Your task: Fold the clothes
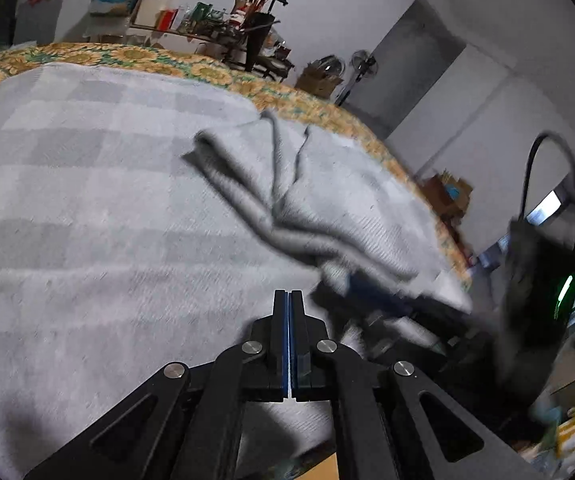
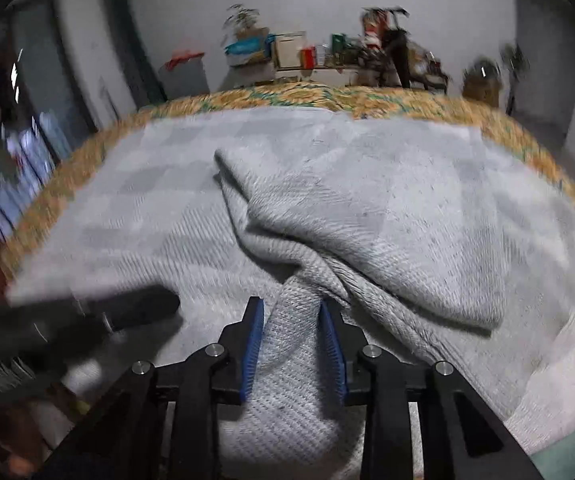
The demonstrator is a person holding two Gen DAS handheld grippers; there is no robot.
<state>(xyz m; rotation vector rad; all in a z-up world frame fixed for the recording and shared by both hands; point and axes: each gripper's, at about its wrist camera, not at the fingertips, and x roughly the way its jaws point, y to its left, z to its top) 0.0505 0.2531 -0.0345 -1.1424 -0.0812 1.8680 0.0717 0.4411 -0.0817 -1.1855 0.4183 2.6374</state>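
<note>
The right gripper (image 2: pixel 292 312) pinches a bunched fold of the grey knitted cloth (image 2: pixel 387 216) trailing away ahead, while the left gripper (image 1: pixel 288 300), pressed together empty, sits just beside it.

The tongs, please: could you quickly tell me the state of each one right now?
Left tongs: shut, nothing between the pads.
Right tongs: closed on a bunched fold of the grey knitted cloth.
</note>
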